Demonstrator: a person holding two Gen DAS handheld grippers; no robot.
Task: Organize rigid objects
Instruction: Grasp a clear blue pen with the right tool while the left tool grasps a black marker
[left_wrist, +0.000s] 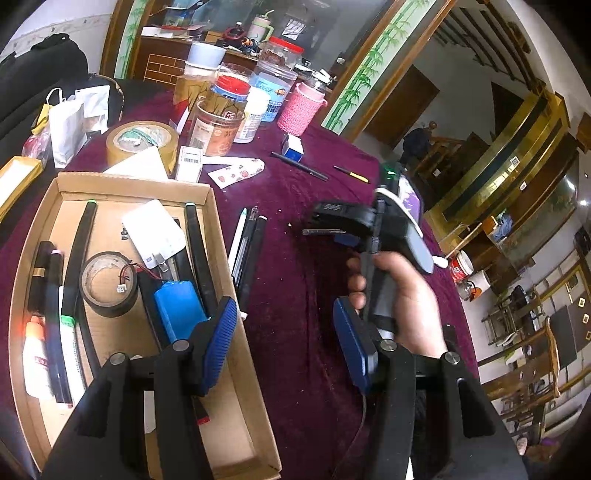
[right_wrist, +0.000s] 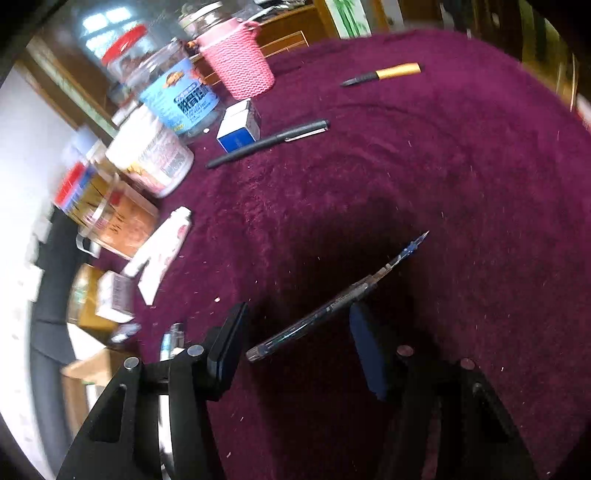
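Observation:
My left gripper (left_wrist: 283, 314) is open and empty, hovering over the right wall of a cardboard box (left_wrist: 129, 179). The box holds pens, a black tape roll (left_wrist: 109, 284), a blue battery pack (left_wrist: 179, 308) and a white card. Three pens (left_wrist: 245, 251) lie beside the box. A hand holds my right gripper (left_wrist: 328, 230) low over the maroon cloth. In the right wrist view a clear pen (right_wrist: 321, 310) lies slantwise between the fingers of the right gripper (right_wrist: 298, 308); the pads stand apart from it. A black pen (right_wrist: 269, 142) and a yellow-black pen (right_wrist: 384, 74) lie farther off.
Jars and bottles (left_wrist: 225, 110) crowd the far side, with a pink knitted cup (right_wrist: 236, 55), a small blue-white box (right_wrist: 240, 129) and brown packing tape (left_wrist: 142, 142). A printed white packet (right_wrist: 162, 251) lies on the left. The round table's edge (left_wrist: 443, 258) drops off at the right.

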